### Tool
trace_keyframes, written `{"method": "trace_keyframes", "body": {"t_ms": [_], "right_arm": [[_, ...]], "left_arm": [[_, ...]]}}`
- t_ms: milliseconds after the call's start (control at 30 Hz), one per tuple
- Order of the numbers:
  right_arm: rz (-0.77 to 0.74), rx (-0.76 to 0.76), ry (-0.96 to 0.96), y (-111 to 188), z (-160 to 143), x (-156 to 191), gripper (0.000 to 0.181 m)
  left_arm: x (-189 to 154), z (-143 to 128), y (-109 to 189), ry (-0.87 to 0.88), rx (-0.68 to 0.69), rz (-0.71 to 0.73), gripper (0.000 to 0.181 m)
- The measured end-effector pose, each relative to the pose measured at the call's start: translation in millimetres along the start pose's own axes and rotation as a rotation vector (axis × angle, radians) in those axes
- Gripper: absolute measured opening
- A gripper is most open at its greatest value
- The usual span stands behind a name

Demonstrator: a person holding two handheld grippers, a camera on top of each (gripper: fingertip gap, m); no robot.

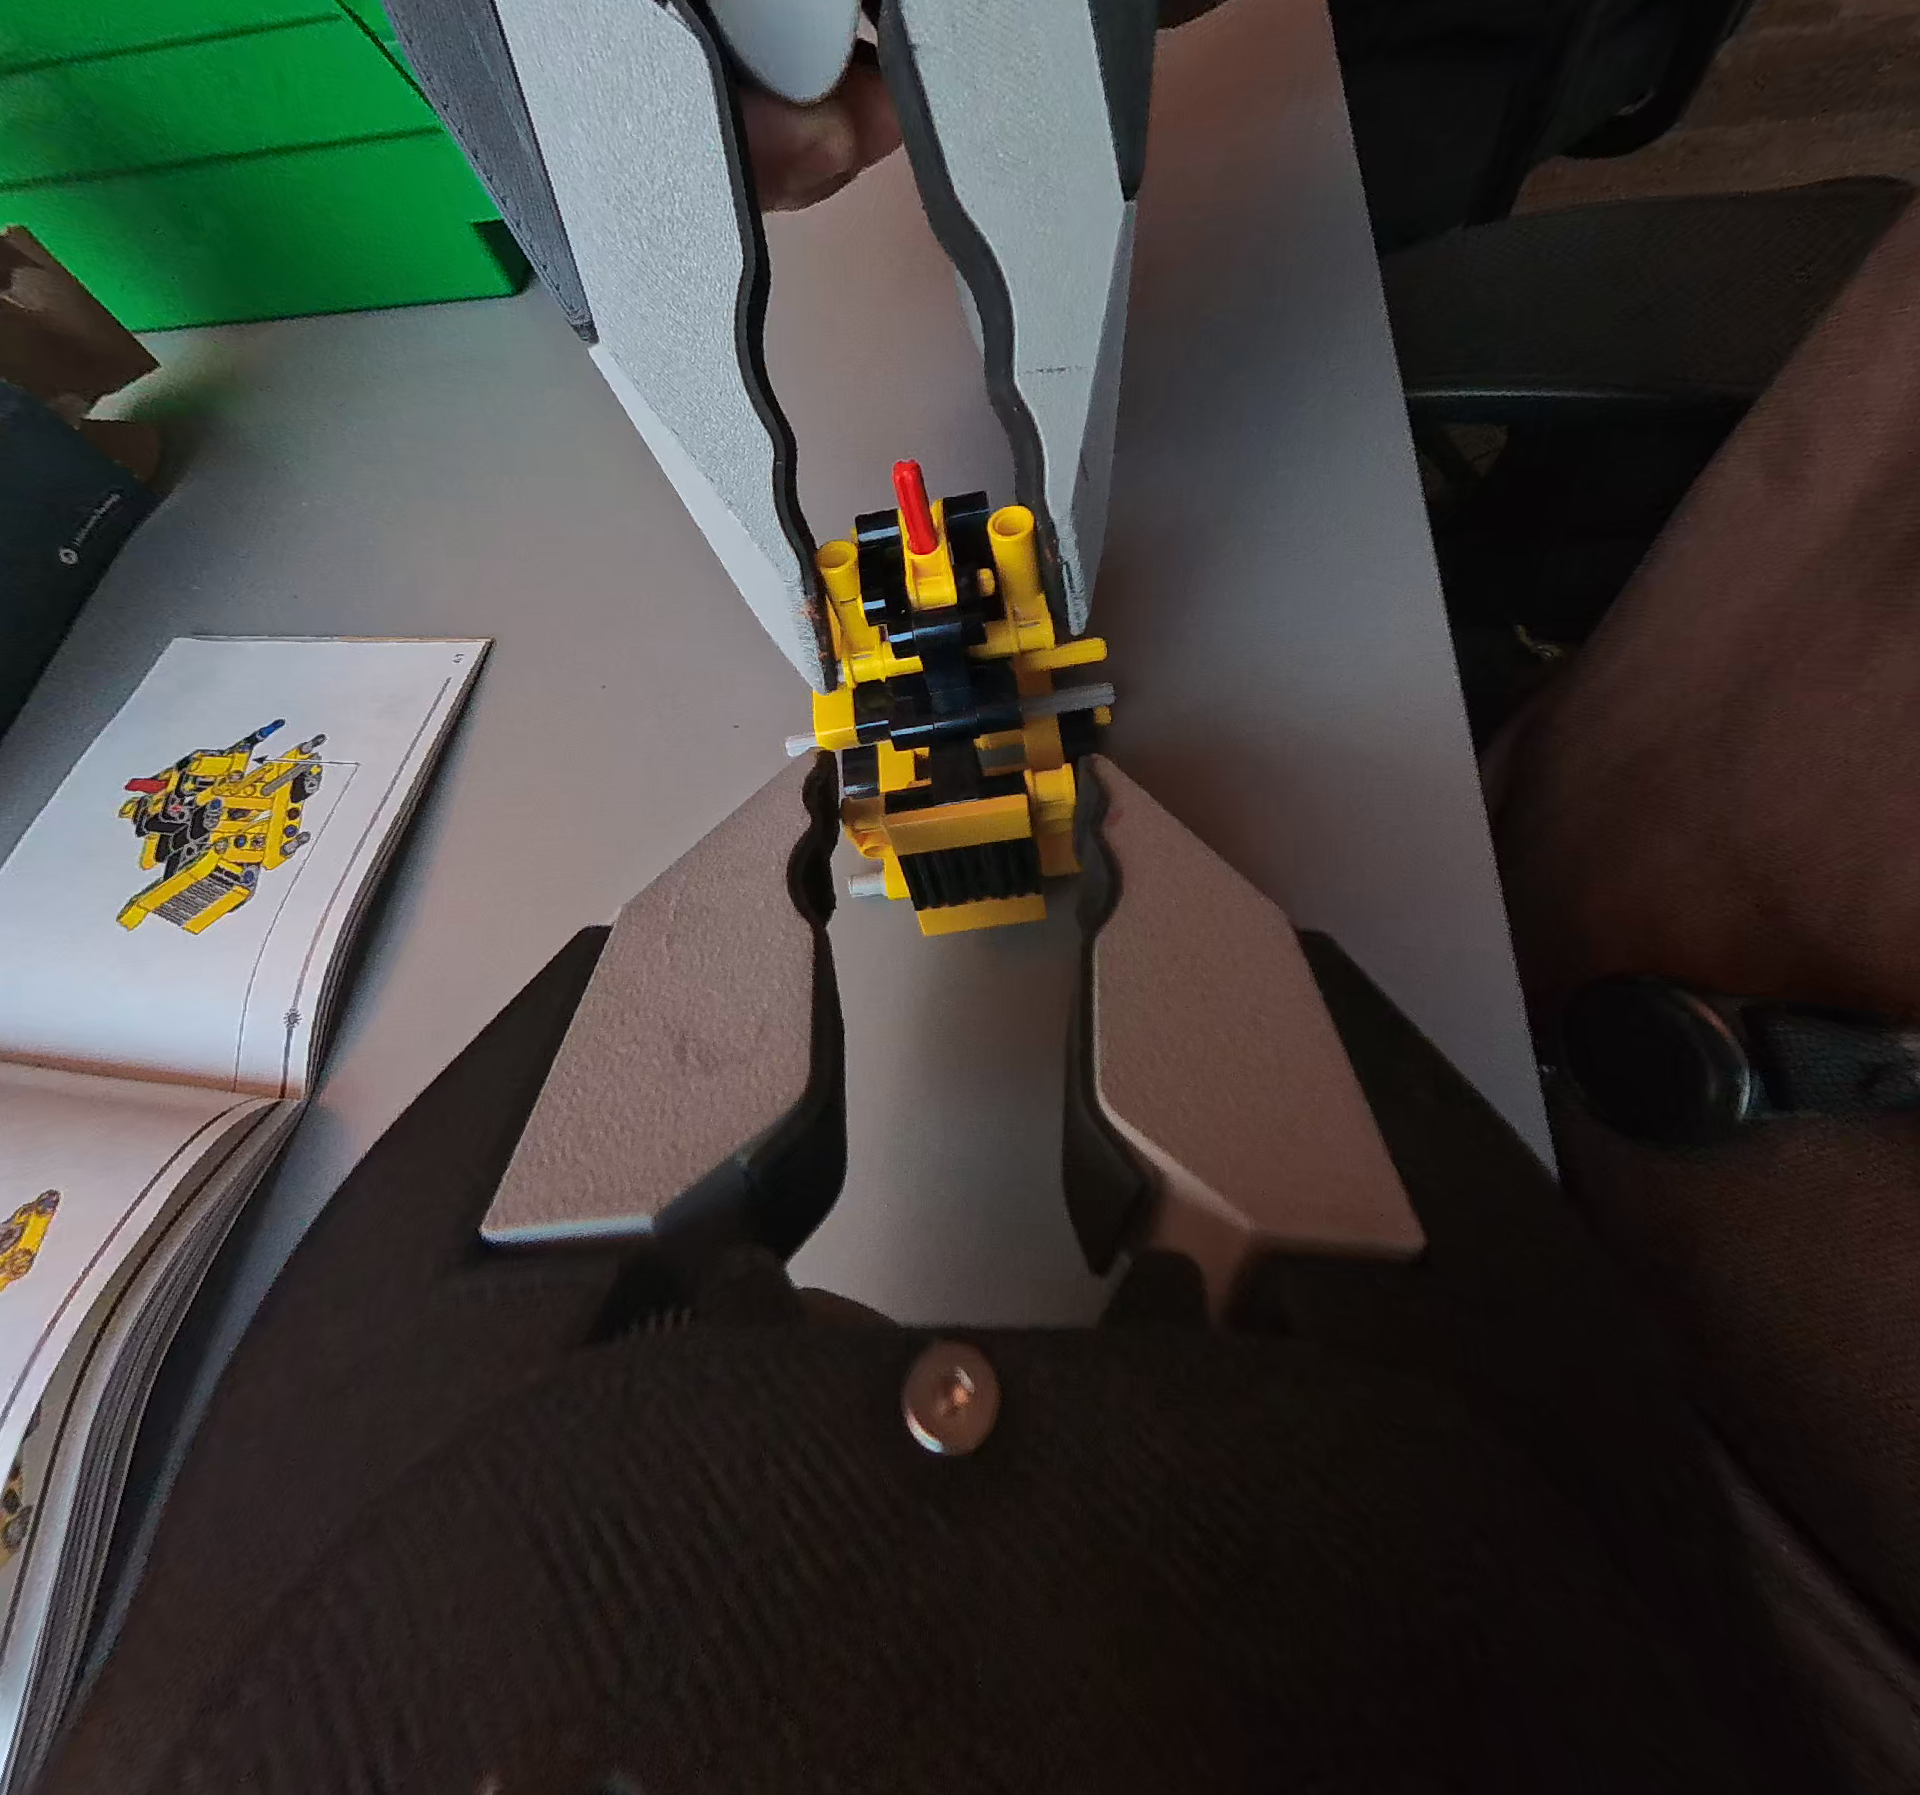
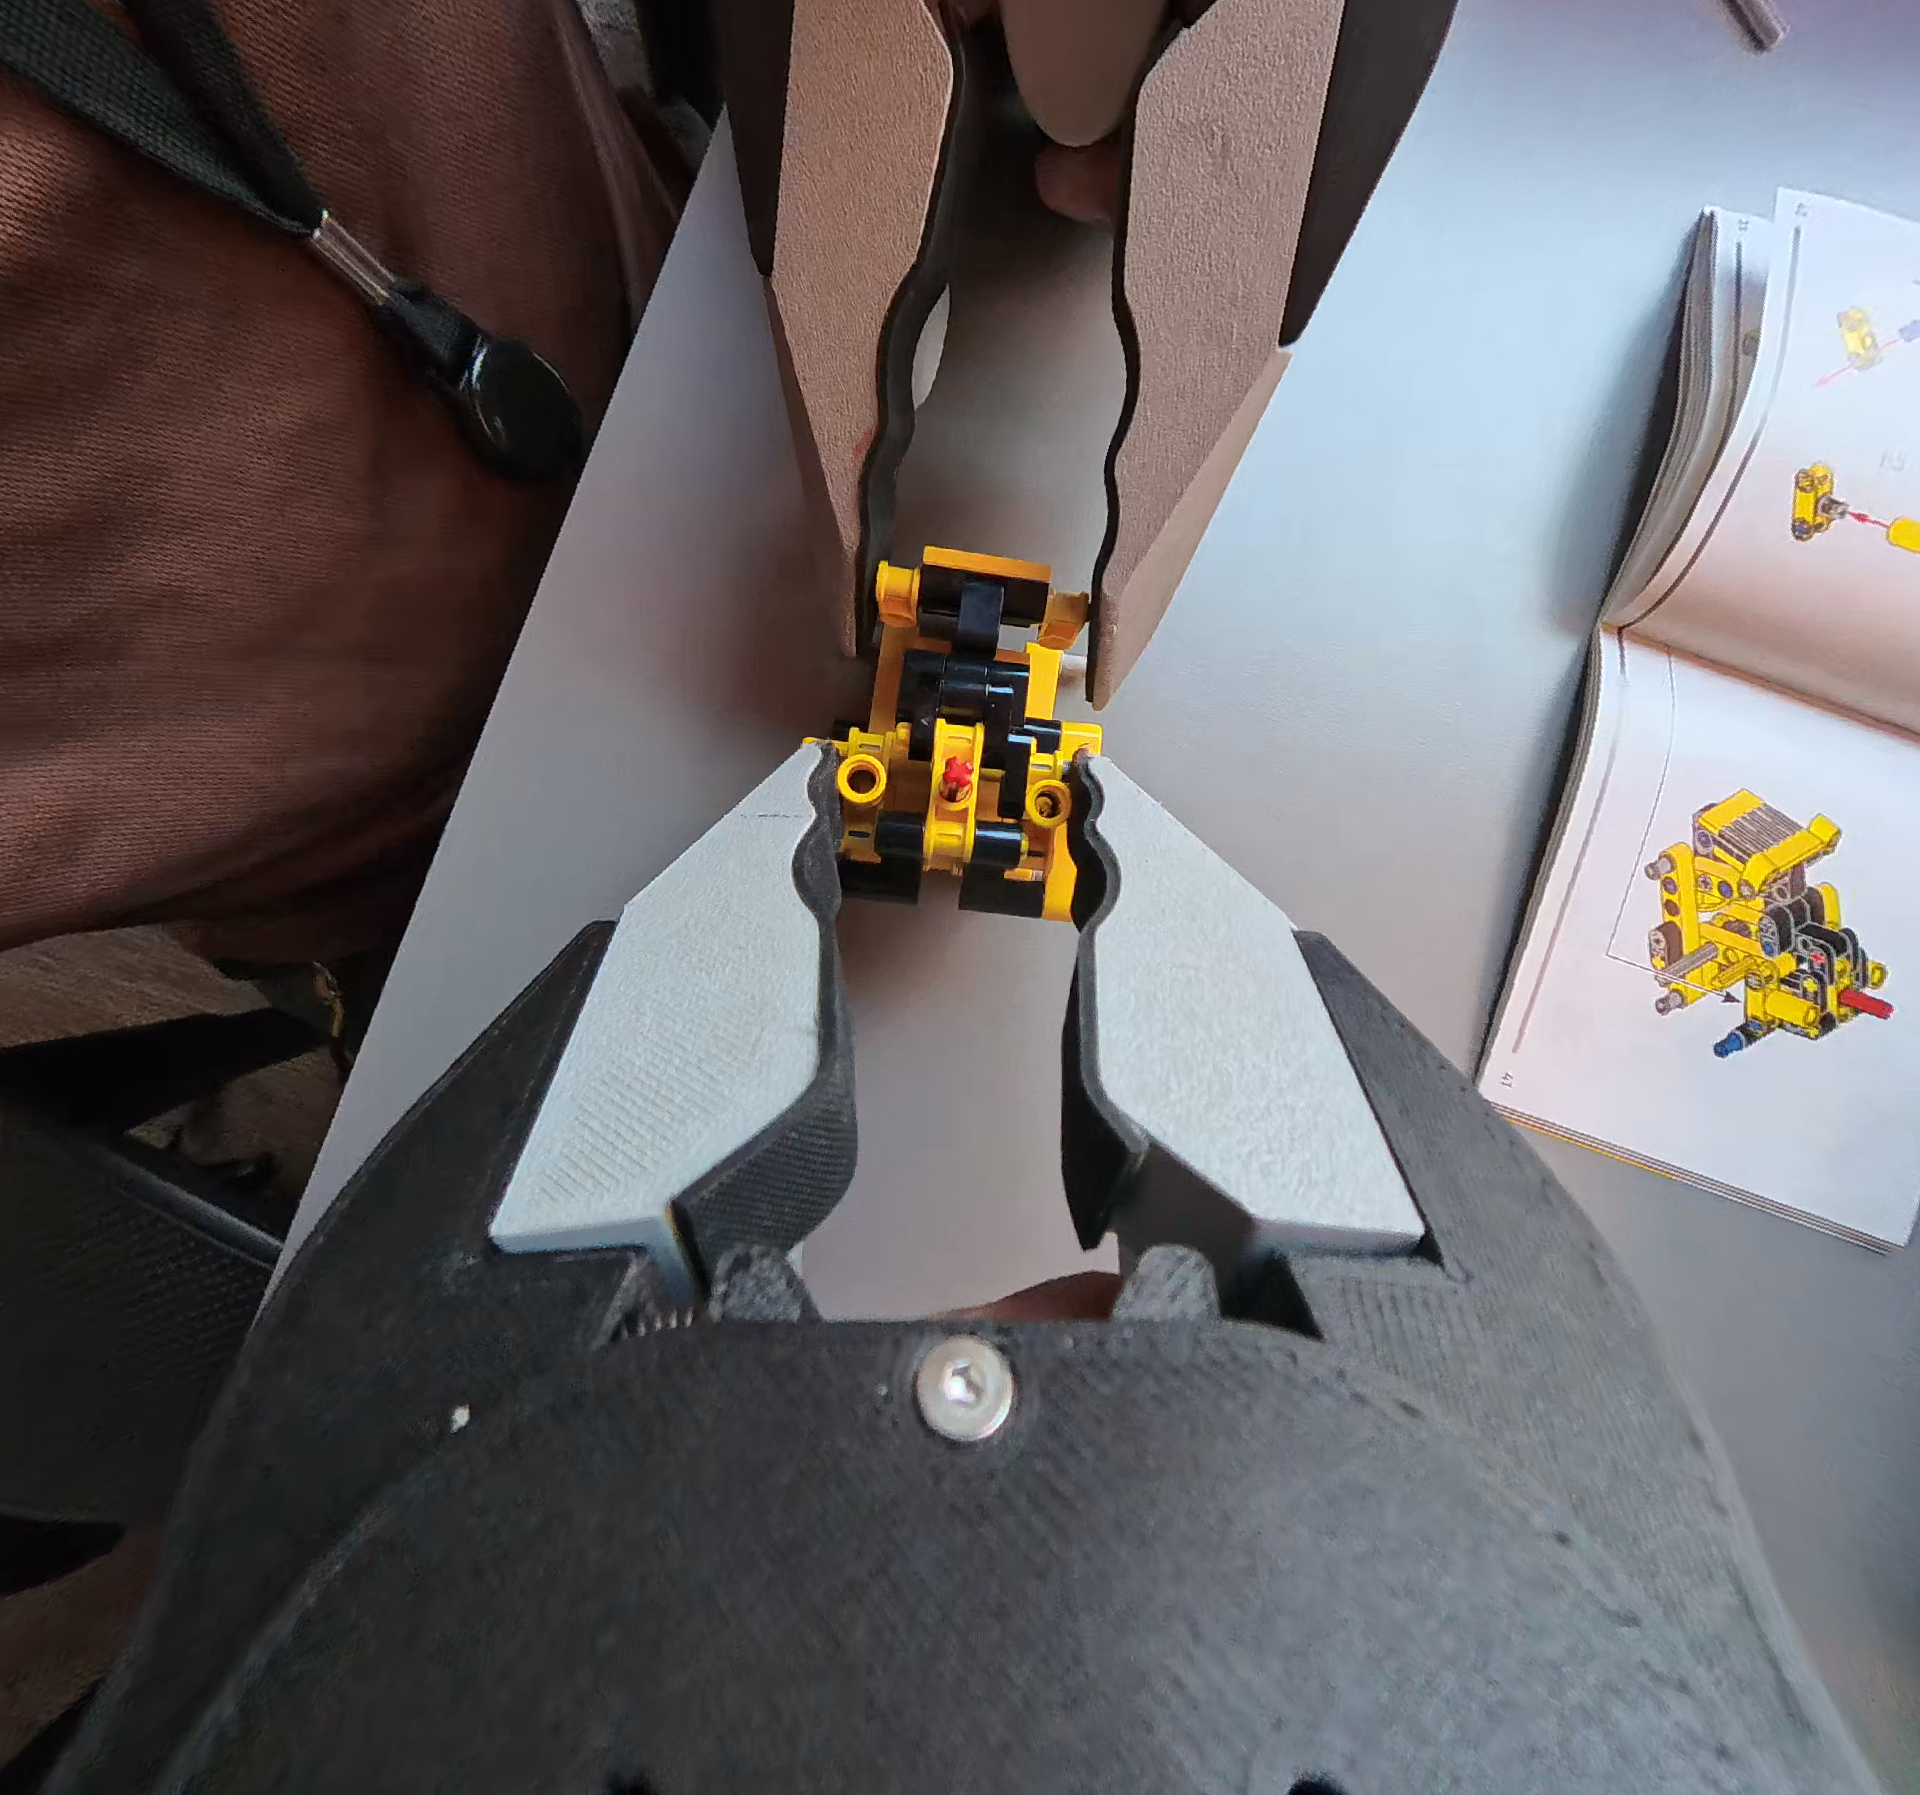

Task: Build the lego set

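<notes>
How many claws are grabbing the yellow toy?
2. The left claw pinches the grille end of the yellow lego model; the right claw pinches the end with the red pin. Both face each other above the table.

Print shows in few places. The open instruction booklet [image 2: 1714, 914], lying on the counter [image 2: 1351, 602], bears small page numbers at its page corners and a faint step number beside its drawings. The dark pouch [image 1: 62, 540] at the far left carries a small pale logo with lettering too tiny to make out.
</notes>
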State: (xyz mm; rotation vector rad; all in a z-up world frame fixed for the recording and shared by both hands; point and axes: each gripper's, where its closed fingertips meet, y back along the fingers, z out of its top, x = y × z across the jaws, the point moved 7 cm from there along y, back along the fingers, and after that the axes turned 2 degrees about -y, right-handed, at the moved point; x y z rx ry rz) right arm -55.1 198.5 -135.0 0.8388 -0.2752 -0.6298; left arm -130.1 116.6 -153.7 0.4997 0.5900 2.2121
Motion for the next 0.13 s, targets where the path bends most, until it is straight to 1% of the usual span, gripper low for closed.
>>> {"method": "trace_keyframes", "body": {"t_ms": [33,133], "right_arm": [[0.001,-0.005,-0.002,-0.2,-0.2,-0.7,0.041],[-0.005,-0.001,0.003,-0.4,0.0,-0.8,0.041]], "left_arm": [[0.4,0.0,0.2,0.004,0.000,0.000,0.043],[0.6,-0.2,0.3,0.003,0.000,0.005,0.043]]}}
